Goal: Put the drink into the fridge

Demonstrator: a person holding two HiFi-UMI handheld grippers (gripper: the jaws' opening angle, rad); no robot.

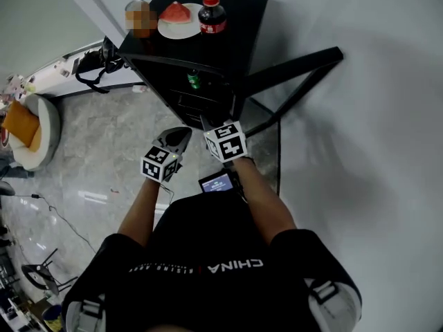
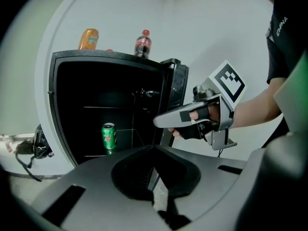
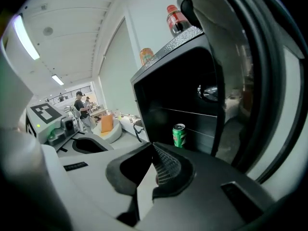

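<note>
A green drink can point(image 2: 109, 136) stands on a shelf inside the open black fridge point(image 1: 228, 47); it also shows as the can point(image 1: 194, 79) from above and the can point(image 3: 179, 134) from the right gripper view. My left gripper point(image 1: 178, 137) and right gripper point(image 1: 206, 124) hover side by side in front of the fridge opening, apart from the can. Both are shut with nothing between their jaws. In the left gripper view the right gripper point(image 2: 159, 121) crosses in front of the door point(image 2: 175, 95). A cola bottle point(image 1: 212, 14) stands on the fridge top.
On the fridge top are also an orange bottle point(image 2: 88, 39) and a plate point(image 1: 168, 26) with a watermelon slice. The open door point(image 1: 297, 75) swings out to the right by the white wall. A chair with an orange cushion point(image 1: 24, 124) and cables lie to the left.
</note>
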